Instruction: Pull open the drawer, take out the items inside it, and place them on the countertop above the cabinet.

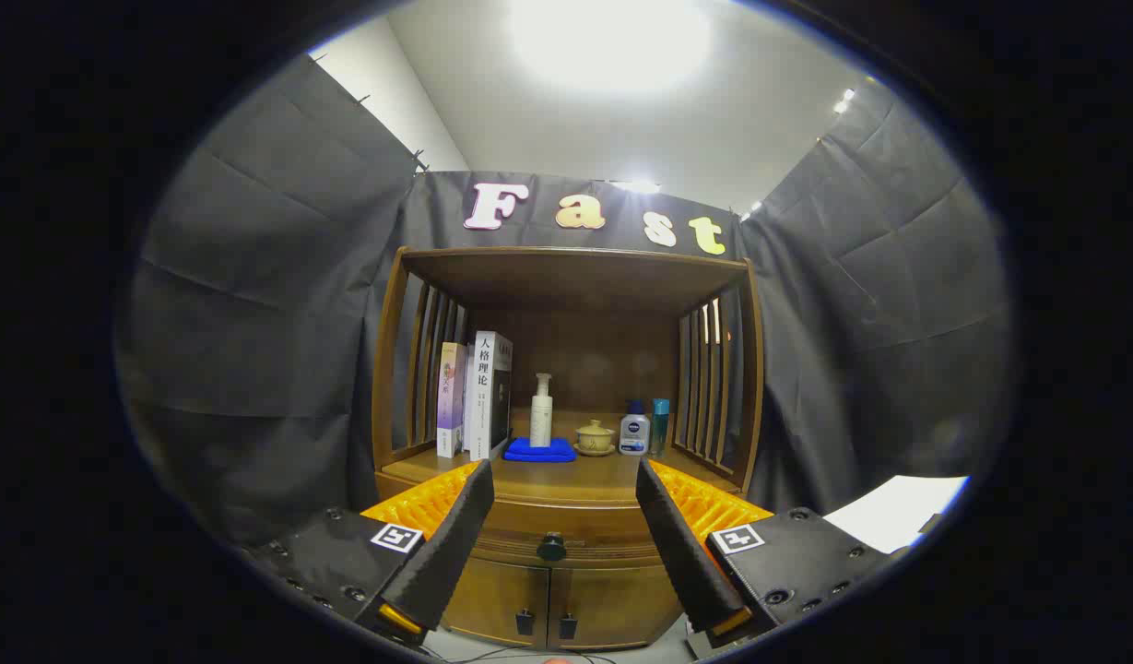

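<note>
A wooden cabinet stands ahead, its drawer (566,527) closed, with a round dark knob (551,547) on the front. The countertop (575,477) above it lies under a shelf roof. My gripper (564,484) is open, its black-padded fingers (455,544) spread wide either side of the knob and still short of it. Nothing is between the fingers. What lies in the drawer is hidden.
On the countertop stand two books (478,397), a white pump bottle (541,410) on a blue cloth (539,450), a lidded tea bowl (595,436), a small white bottle (634,433) and a teal bottle (659,424). Two cupboard doors (557,604) sit below the drawer. Slatted sides flank the countertop.
</note>
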### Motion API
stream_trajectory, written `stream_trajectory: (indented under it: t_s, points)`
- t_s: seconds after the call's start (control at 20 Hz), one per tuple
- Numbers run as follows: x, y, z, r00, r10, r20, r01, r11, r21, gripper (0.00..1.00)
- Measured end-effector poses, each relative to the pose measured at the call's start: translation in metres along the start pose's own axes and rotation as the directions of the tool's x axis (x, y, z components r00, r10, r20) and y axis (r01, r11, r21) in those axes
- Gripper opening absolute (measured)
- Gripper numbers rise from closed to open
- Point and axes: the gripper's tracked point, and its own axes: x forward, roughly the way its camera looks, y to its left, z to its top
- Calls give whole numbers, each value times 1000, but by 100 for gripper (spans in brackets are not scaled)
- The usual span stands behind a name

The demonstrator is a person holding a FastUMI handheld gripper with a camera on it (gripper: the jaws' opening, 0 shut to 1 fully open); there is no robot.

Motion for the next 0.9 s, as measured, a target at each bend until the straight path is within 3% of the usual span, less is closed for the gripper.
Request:
stream_trajectory:
  t_s: [0.9]
  points:
    - [3, -5, -5, 1000, -9, -15, 9, 1000, -5, 98]
